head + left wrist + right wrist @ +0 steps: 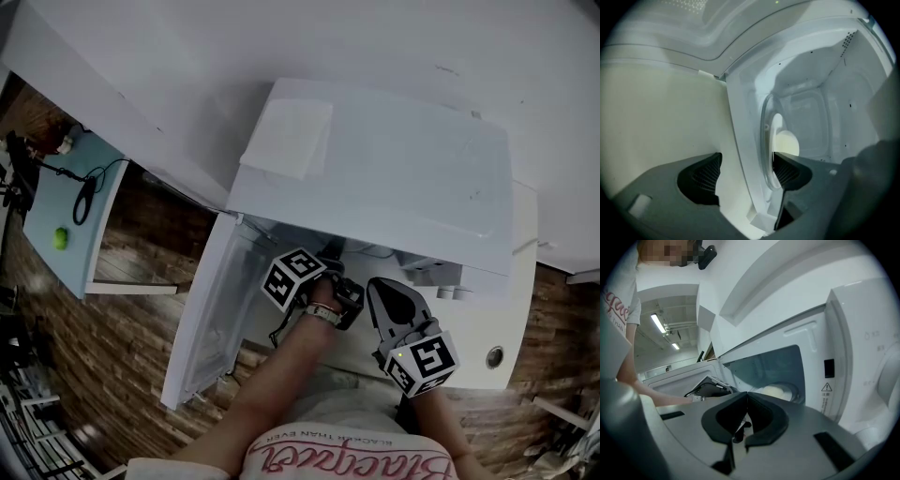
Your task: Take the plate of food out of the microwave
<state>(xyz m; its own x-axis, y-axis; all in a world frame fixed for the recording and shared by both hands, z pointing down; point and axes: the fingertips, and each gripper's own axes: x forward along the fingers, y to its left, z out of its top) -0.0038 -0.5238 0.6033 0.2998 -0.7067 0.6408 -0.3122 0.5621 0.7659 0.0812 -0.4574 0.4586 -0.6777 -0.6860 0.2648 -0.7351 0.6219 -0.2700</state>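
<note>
While the microwave (403, 159) stands with its door (202, 323) swung open toward the left of the head view, the left gripper (745, 171) reaches into the opening near the middle of that frame, its marker cube (295, 277) just outside the cavity. Its own view shows the jaws spread wide with nothing clamped; the white edge of the oven's opening and the rim of the glass turntable (764, 140) lie in the gap between them. The plate (777, 124) sits on that turntable inside the cavity, right of centre in the left gripper view, with a pale mound of food (788, 143) on it, just beyond the right-hand jaw. The right gripper (747, 395) hangs in front of the microwave at the lower right of the head view, jaws pressed together and empty. Past its tips, at the centre of its view, the food shows again inside the cavity, and the control panel (853, 357) fills the right side. A folded white sheet (291, 136) lies on the oven's top
</note>
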